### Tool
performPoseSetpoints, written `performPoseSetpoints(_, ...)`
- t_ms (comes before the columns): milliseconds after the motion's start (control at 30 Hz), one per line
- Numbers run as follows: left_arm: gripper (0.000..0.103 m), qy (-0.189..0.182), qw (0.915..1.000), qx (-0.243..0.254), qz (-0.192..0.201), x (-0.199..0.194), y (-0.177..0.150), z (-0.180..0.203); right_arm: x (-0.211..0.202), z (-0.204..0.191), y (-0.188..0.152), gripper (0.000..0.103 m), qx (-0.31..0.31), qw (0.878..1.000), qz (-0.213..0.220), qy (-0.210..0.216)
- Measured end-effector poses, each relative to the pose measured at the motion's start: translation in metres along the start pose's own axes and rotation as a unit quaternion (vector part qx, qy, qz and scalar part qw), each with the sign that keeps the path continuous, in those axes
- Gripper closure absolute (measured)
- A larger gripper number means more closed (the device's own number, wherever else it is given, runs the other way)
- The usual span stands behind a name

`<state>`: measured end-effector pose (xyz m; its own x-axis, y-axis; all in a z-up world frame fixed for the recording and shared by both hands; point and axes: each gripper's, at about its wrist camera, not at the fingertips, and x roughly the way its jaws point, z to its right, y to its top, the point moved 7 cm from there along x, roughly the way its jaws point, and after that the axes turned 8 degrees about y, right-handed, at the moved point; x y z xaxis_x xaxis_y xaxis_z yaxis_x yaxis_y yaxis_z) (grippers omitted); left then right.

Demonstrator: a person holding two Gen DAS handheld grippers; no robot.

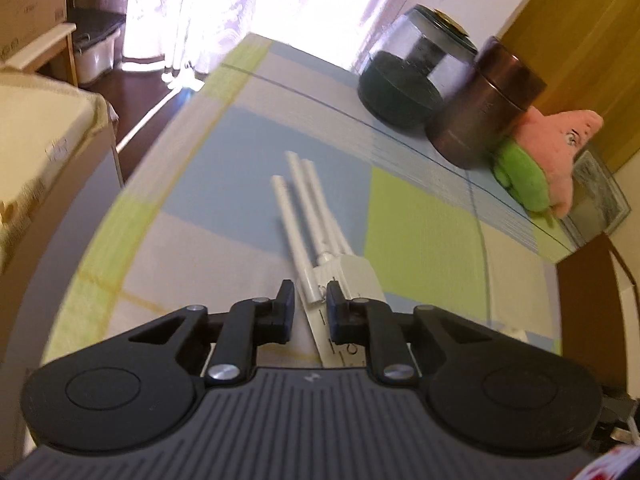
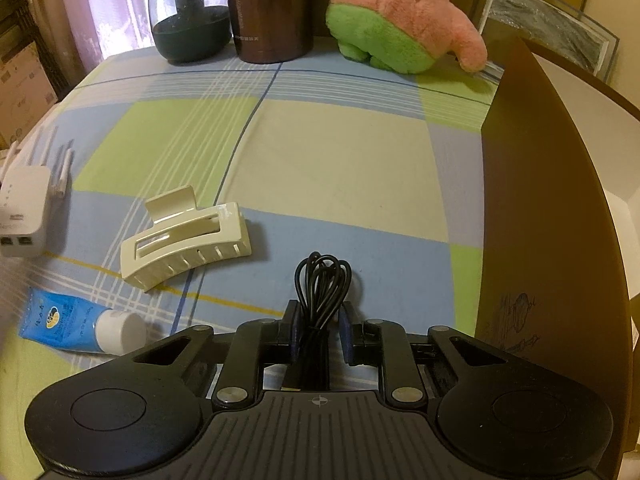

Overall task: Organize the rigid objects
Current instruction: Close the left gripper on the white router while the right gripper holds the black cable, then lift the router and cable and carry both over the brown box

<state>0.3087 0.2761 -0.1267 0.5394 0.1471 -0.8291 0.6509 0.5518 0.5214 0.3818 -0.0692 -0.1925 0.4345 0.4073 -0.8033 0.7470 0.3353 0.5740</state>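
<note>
Gripping, seemingly: tongs (image 1: 311, 300) astride router (image 1: 340, 280).

Left gripper (image 1: 309, 294) low and level, jaws narrowly parted; right gripper (image 2: 319, 320) likewise.

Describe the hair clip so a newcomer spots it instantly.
On the checked tablecloth, look left of the right gripper and its black cable. The hair clip lies between the white router and the cable: cream, slotted, toothed, unlike the blue tube nearby.

A glass jar (image 2: 191, 12), brown canister (image 2: 269, 8) and pink plush (image 2: 400, 12) line the checked cloth's (image 2: 340, 160) far edge.
</note>
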Motion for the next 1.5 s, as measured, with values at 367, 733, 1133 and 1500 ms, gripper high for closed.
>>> performPoseSetpoints(367, 0.061, 0.123, 0.9808, 0.147, 0.038, -0.014, -0.011, 0.057, -0.005, 0.008, 0.003, 0.085, 0.059, 0.998, 0.017, 0.028)
performPoseSetpoints(733, 0.057, 0.141, 0.9755, 0.166, 0.028, -0.015, -0.026, 0.084, -0.007, 0.012, 0.000, 0.084, 0.061, 0.997, 0.021, 0.038)
performPoseSetpoints(1133, 0.048, 0.161, 0.9780, 0.133, 0.005, 0.015, -0.028, 0.065, -0.007, 0.012, 0.001, 0.083, 0.058, 0.997, 0.023, 0.042)
performPoseSetpoints(1500, 0.051, 0.134, 0.9772, 0.165, 0.000, 0.030, -0.024, 0.054, -0.007, 0.014, 0.002, 0.082, 0.067, 0.997, 0.028, 0.040)
